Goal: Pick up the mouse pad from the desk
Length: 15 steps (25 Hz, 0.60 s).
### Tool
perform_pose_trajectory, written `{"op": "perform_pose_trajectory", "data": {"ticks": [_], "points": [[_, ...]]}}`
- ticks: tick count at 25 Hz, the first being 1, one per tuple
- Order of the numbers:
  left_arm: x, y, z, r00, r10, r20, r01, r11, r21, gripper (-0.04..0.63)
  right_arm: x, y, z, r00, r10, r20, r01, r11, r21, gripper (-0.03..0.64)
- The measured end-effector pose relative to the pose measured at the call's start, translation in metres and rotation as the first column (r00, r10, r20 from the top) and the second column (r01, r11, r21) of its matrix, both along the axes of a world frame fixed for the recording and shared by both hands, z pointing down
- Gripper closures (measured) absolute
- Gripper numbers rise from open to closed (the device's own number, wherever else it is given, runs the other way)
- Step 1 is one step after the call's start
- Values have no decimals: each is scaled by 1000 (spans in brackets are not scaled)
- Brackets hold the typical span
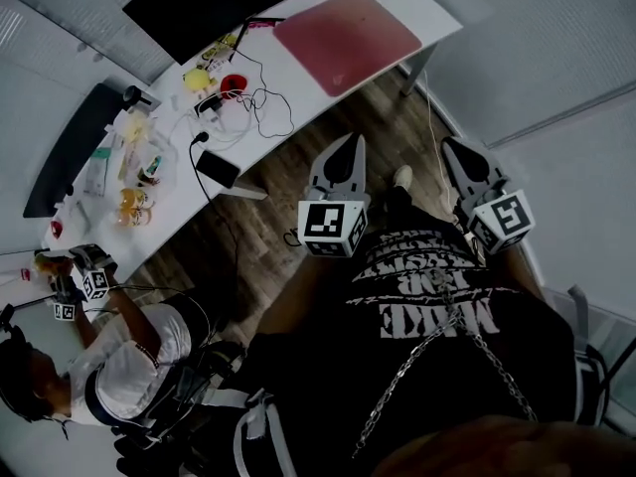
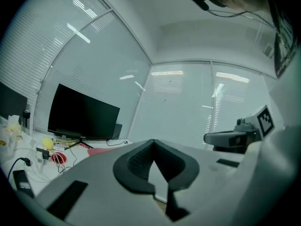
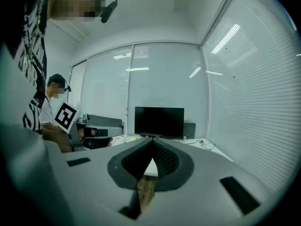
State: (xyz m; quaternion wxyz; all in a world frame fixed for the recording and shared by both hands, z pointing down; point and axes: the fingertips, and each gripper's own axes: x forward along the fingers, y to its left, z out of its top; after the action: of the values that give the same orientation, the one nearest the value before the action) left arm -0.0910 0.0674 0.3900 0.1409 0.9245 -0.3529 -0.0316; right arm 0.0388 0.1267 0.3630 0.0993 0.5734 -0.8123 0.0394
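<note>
While the left gripper [image 1: 352,143] and right gripper [image 1: 454,148] are clenched empty, one should be opened beside the pad [image 1: 348,40].

White desk [image 1: 433,18], red mouse pad [image 1: 346,40], monitor [image 1: 214,3]

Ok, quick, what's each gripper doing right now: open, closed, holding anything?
Left gripper: closed, holding nothing.
Right gripper: closed, holding nothing.

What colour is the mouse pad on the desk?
Plain dull red; the mouse pad shows best in the head view.
</note>
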Motion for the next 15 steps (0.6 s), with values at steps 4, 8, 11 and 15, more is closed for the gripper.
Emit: {"op": "perform_pose_trajectory", "data": {"ticks": [4,8,11,15], "points": [[-4,-21,10,999,-51,13,52,998,-29,591,-12,-23,0,995,-96,-20,95,995,-5,621],[-2,-53,30,993,-112,46,115,990,-76,591,3,-59,23,991,-135,9,135,990,-48,622],[15,-79,42,989,-137,63,143,983,-111,591,23,-88,34,988,-145,46,148,986,-71,623],[55,-109,55,987,-145,77,155,977,-146,591,66,-127,49,987,-145,75,153,983,-105,622]]}}
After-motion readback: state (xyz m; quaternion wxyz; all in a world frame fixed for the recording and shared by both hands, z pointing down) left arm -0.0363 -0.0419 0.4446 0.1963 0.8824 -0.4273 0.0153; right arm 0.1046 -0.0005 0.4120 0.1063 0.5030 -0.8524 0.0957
